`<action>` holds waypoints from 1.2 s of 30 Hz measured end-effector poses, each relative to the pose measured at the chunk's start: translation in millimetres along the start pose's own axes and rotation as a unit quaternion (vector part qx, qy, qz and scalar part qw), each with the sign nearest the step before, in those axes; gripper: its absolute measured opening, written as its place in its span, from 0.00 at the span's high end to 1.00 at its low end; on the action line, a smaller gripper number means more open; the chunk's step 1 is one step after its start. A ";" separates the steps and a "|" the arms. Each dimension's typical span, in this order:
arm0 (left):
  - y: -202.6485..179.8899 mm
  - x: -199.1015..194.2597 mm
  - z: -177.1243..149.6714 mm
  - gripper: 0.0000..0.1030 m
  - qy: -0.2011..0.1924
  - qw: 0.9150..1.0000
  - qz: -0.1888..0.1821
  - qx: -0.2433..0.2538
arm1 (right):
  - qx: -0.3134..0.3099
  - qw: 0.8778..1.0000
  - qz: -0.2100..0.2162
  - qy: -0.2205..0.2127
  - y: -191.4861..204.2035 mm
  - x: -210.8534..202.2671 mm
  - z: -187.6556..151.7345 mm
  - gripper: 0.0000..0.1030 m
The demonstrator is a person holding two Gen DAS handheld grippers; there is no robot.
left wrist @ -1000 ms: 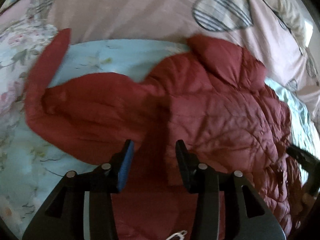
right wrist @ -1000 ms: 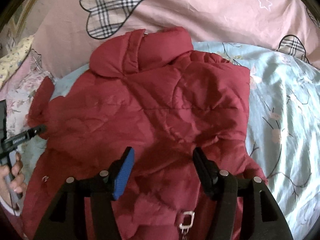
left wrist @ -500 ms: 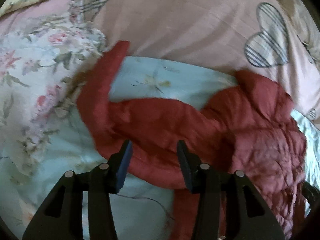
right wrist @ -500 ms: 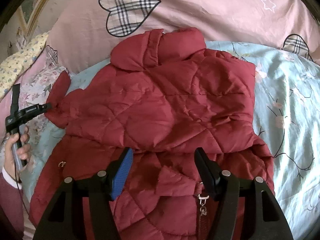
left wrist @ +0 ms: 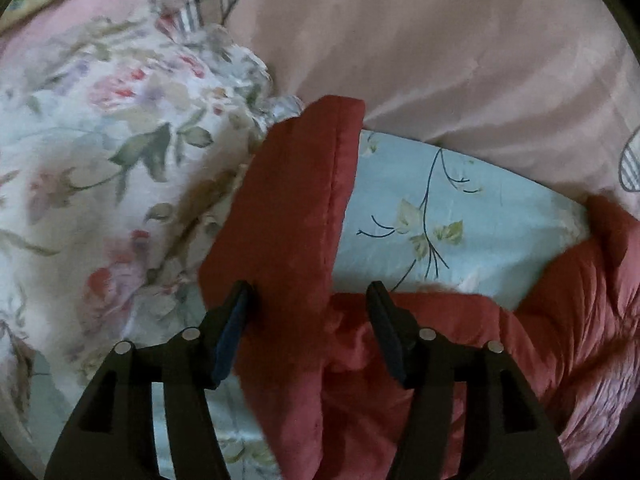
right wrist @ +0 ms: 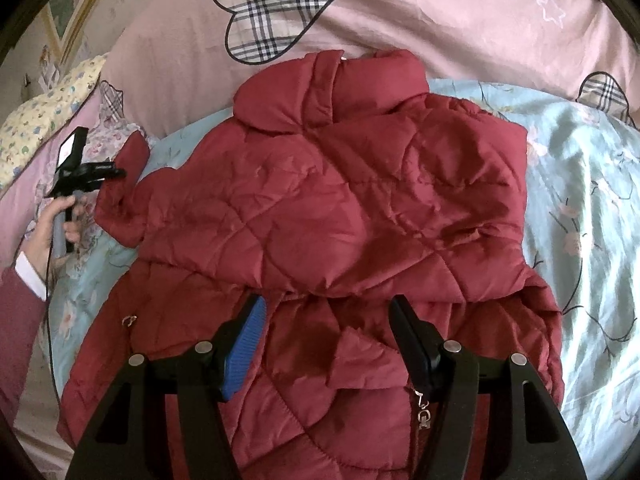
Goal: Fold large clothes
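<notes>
now the left gripper (left wrist: 308, 300), jaws closing around the red sleeve (left wrist: 288, 208), could miss, so the jacket (right wrist: 340, 200) stays unfolded; the right gripper (right wrist: 326, 312) hangs open.

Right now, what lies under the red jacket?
Under the red jacket lies the light blue floral sheet, showing around its edges. Anything directly beneath its body is covered.
</notes>
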State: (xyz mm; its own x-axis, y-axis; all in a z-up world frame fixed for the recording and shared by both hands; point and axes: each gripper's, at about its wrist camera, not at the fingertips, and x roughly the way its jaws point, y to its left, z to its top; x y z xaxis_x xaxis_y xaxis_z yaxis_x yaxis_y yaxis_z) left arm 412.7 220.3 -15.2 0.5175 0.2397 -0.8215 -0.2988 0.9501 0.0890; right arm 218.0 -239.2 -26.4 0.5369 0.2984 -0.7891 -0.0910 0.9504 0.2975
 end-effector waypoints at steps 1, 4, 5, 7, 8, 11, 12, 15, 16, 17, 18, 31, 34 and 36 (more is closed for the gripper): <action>-1.8 3.5 1.0 0.66 0.003 1.000 0.002 0.003 | 0.000 1.000 0.001 0.000 -0.2 0.0 -0.5 0.36; -3.3 4.6 0.1 0.89 0.008 1.000 -0.008 -0.004 | 0.001 1.000 0.002 -0.003 -0.4 -0.7 -1.7 0.36; -3.1 -0.2 -2.8 0.90 0.003 1.000 -0.016 -0.011 | 0.003 1.000 0.003 -0.004 -0.7 -0.9 -1.9 0.36; -6.2 -11.0 -8.2 0.91 -0.006 0.999 -0.032 -0.011 | 0.006 1.000 0.007 -0.007 -2.2 -1.4 -2.1 0.36; -8.8 -16.8 -10.9 0.92 -0.011 0.999 -0.041 -0.010 | 0.007 1.000 0.007 -0.008 -2.7 -1.9 -2.1 0.36; -14.6 -41.9 -23.2 0.92 -0.030 0.997 -0.074 -0.010 | 0.010 1.000 0.008 -0.010 -4.3 -2.8 -2.2 0.36; -17.2 -53.3 -29.7 0.92 -0.037 0.995 -0.091 -0.014 | 0.011 1.000 0.007 -0.010 -4.5 -3.4 -2.3 0.36; -28.5 -82.2 -44.9 0.92 -0.057 0.989 -0.136 -0.017 | 0.016 1.000 0.006 -0.011 -7.1 -5.0 -2.6 0.36; -34.0 -88.1 -47.0 0.92 -0.062 0.987 -0.150 -0.016 | 0.019 1.000 0.006 -0.011 -8.7 -5.6 -3.0 0.36; -40.4 -98.1 -53.0 0.92 -0.068 0.983 -0.167 -0.015 | 0.020 1.000 0.006 -0.011 -9.8 -6.1 -3.3 0.36; -45.6 -105.1 -56.2 0.92 -0.072 0.981 -0.181 -0.012 | 0.022 1.000 0.006 -0.011 -11.0 -6.6 -3.6 0.36; -159.9 -170.9 -114.9 0.92 -0.075 0.941 -0.323 0.069 | 0.060 0.998 0.012 -0.022 -31.0 -23.0 -9.2 0.36; -189.2 -176.7 -127.7 0.92 -0.069 0.934 -0.339 0.087 | 0.069 0.997 0.015 -0.027 -37.4 -28.8 -9.6 0.36; -206.2 -175.8 -135.3 0.92 -0.063 0.931 -0.347 0.094 | 0.077 0.996 0.017 -0.033 -42.2 -33.6 -10.0 0.36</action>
State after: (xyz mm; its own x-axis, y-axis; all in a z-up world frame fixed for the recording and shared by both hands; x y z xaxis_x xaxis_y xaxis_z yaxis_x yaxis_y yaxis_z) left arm 274.9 -44.8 34.6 0.6272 -0.4343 -0.6465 0.2821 0.9004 -0.3312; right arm 195.5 -288.4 -17.9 0.5897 0.3200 -0.7416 0.0167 0.9131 0.4073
